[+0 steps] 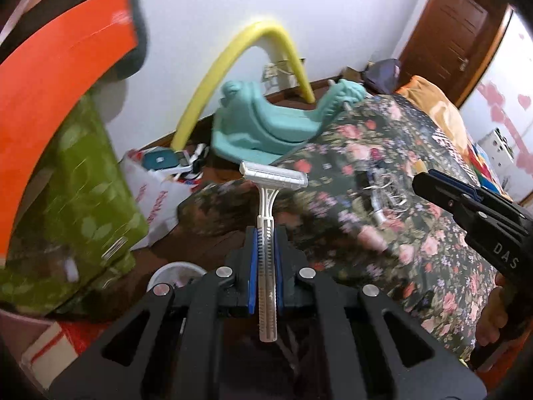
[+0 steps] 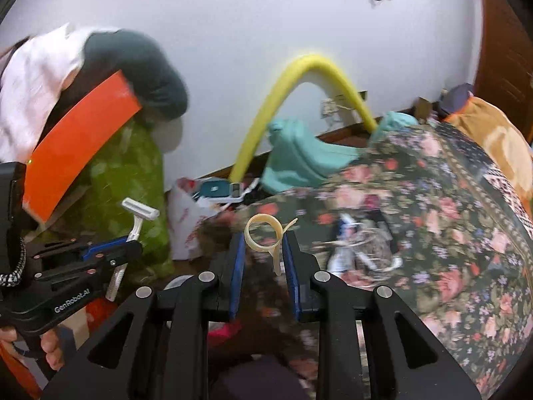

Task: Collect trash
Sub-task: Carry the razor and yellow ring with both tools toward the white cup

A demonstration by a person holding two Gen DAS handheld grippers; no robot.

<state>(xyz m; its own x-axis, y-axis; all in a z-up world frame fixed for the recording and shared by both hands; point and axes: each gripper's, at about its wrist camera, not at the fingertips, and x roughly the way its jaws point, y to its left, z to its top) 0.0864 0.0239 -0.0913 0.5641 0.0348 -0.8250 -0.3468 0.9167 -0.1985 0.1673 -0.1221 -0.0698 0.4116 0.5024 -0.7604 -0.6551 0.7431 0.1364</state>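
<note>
My left tongs (image 1: 266, 233) are clenched on a white disposable razor (image 1: 266, 233); its ribbed handle sits between the blue pads and its head sticks out past the tips, up in the air over the edge of the bed (image 1: 416, 200). My right tongs (image 2: 263, 243) grip a pale yellowish plastic ring with a tail (image 2: 266, 233), the strip pinched against the right pad and the loop standing above the tips. From the right wrist I see the left tongs off to my left, razor pointing upward. The bed wears a dark floral cover, and a clear, shiny bit of clutter (image 2: 363, 250) lies on it, too blurred to name. Beyond the bed's corner stand a white plastic bag (image 1: 160, 200), a teal plastic toy (image 1: 266, 123) and a bent yellow foam tube (image 1: 233, 60) against the wall.
</note>
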